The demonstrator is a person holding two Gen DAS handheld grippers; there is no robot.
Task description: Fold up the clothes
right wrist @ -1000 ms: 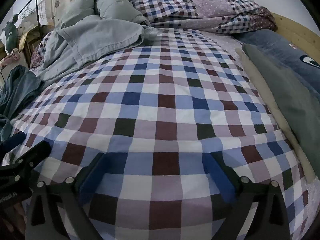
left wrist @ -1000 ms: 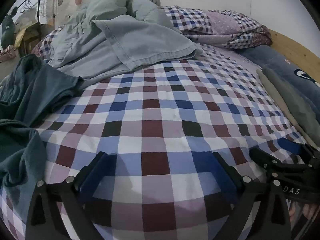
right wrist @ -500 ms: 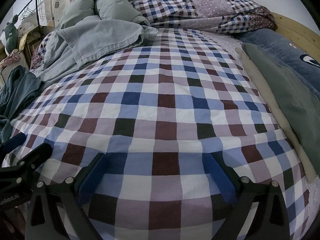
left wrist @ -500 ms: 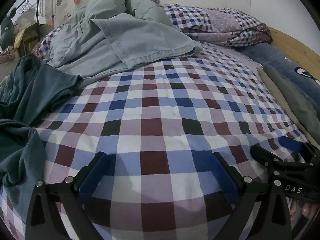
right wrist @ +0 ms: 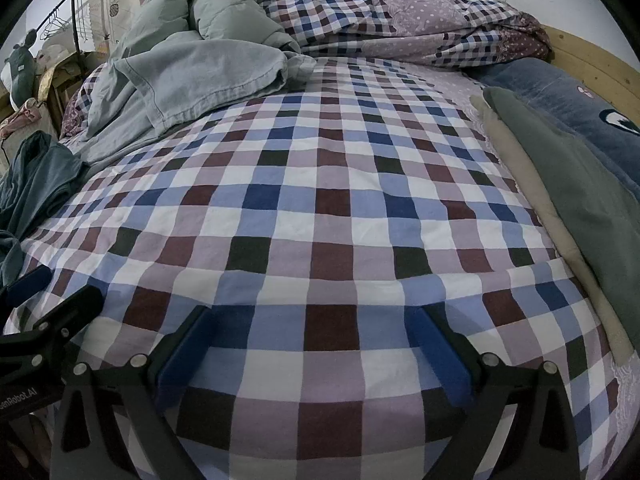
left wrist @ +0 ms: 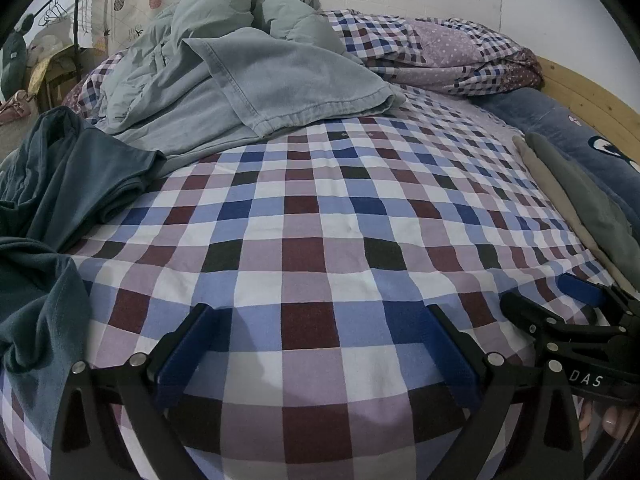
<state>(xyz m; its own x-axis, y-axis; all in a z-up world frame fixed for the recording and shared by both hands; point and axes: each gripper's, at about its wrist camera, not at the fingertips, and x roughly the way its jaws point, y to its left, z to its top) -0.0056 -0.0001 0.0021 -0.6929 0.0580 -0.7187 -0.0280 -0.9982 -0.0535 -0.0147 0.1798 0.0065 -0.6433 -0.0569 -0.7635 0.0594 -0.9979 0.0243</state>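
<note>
A dark teal garment [left wrist: 48, 200] lies crumpled at the left edge of the checked bed sheet [left wrist: 320, 208]; it shows small at the left of the right wrist view too, as the teal garment [right wrist: 36, 184]. A pale grey-blue garment [left wrist: 256, 92] is heaped at the back left, also seen as the grey-blue garment [right wrist: 192, 76]. My left gripper [left wrist: 316, 332] is open over bare sheet near the front edge, holding nothing. My right gripper [right wrist: 312, 328] is open too, empty, just right of the left one, and appears as the right gripper [left wrist: 560, 300].
A folded grey and beige pile [right wrist: 568, 200] lies along the right side beside a dark blue pillow [right wrist: 560, 92]. A rolled checked quilt [right wrist: 400, 28] sits at the back. A wooden bed frame [left wrist: 592, 92] borders the right. A clothes rack [left wrist: 68, 8] stands far left.
Both cameras have shifted very slightly; the bed and clothes lie as before, and both grippers stay open.
</note>
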